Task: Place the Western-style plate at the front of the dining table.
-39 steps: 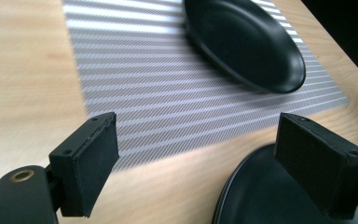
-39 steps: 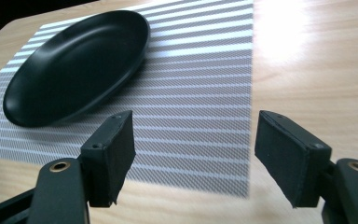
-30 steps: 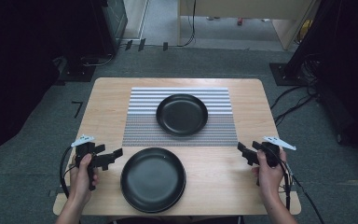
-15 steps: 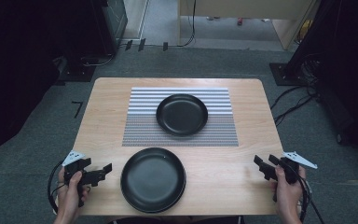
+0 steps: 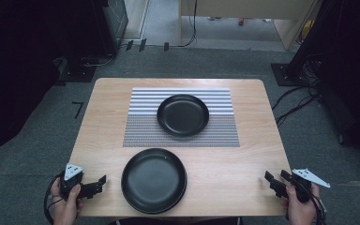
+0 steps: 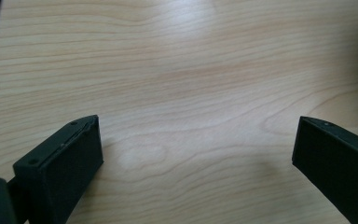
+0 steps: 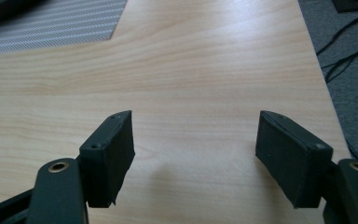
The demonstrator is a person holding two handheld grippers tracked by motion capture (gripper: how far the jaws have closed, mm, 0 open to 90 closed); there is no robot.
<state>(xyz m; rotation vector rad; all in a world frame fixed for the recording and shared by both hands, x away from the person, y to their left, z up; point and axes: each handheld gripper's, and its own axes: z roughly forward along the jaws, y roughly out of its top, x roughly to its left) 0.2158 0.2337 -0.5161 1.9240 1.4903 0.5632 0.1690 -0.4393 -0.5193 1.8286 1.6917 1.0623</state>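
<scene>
Altogether, two black plates: one (image 5: 153,180) at lower centre, one (image 5: 183,115) on the single striped mat (image 5: 136,126). My left tool (image 5: 101,183), lower left, and right tool (image 5: 271,179), lower right, gape wide over the surface (image 5: 248,154), holding nothing.

A striped placemat (image 5: 181,117) is laid at the frame's centre on the wooden table (image 5: 108,112). Black cables (image 5: 293,101) are seen at right on grey carpet (image 5: 28,154).

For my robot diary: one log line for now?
left gripper: open, empty | right gripper: open, empty | near plate: untouched
</scene>
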